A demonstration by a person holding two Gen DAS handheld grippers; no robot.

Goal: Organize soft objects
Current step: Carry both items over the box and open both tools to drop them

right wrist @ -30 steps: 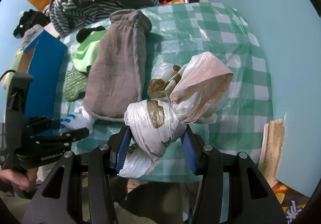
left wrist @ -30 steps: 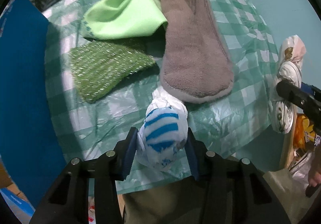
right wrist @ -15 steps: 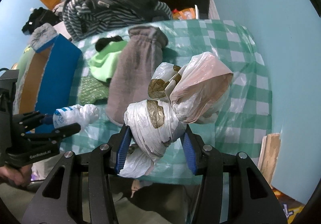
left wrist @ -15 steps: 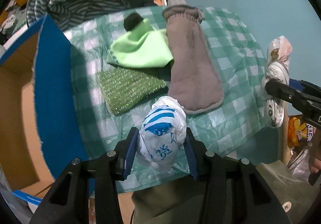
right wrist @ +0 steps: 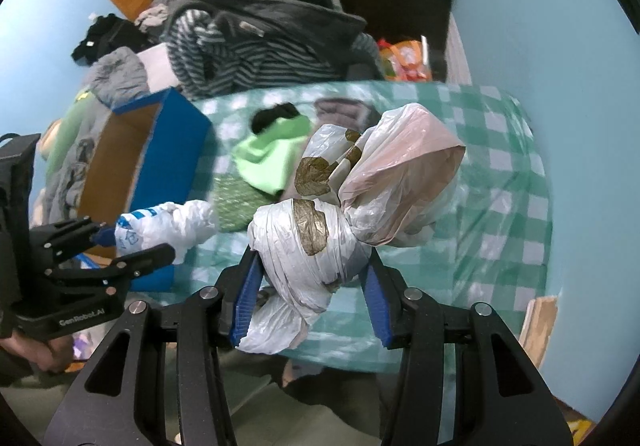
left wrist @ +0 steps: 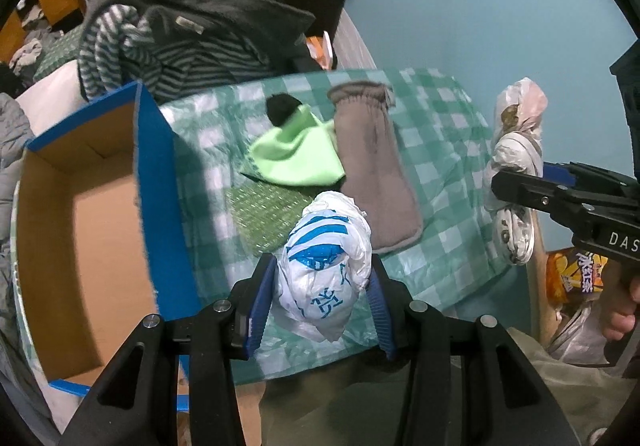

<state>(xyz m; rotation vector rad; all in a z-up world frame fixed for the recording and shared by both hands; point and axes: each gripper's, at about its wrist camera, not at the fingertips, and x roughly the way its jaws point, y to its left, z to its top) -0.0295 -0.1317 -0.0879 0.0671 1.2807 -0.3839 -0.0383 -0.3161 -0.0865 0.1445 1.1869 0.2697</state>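
Thin plastic, both items. Left gripper [left wrist: 322, 306]: pads clamped on blue-striped white bag bundle [left wrist: 326, 272], held in air near the table's front edge, beside open blue box [left wrist: 160, 206]. Right gripper [right wrist: 310, 300]: pads clamped on knotted white/pink bag bundle [right wrist: 352, 206], also airborne, over green check cloth [right wrist: 508, 214]. Risks: slick film may creep out of pads w/ fast swing; loose tails could snag box rim; grey mitten [left wrist: 374, 162], lime cloth [left wrist: 298, 154], green scrub pad [left wrist: 266, 212] not yet sorted.
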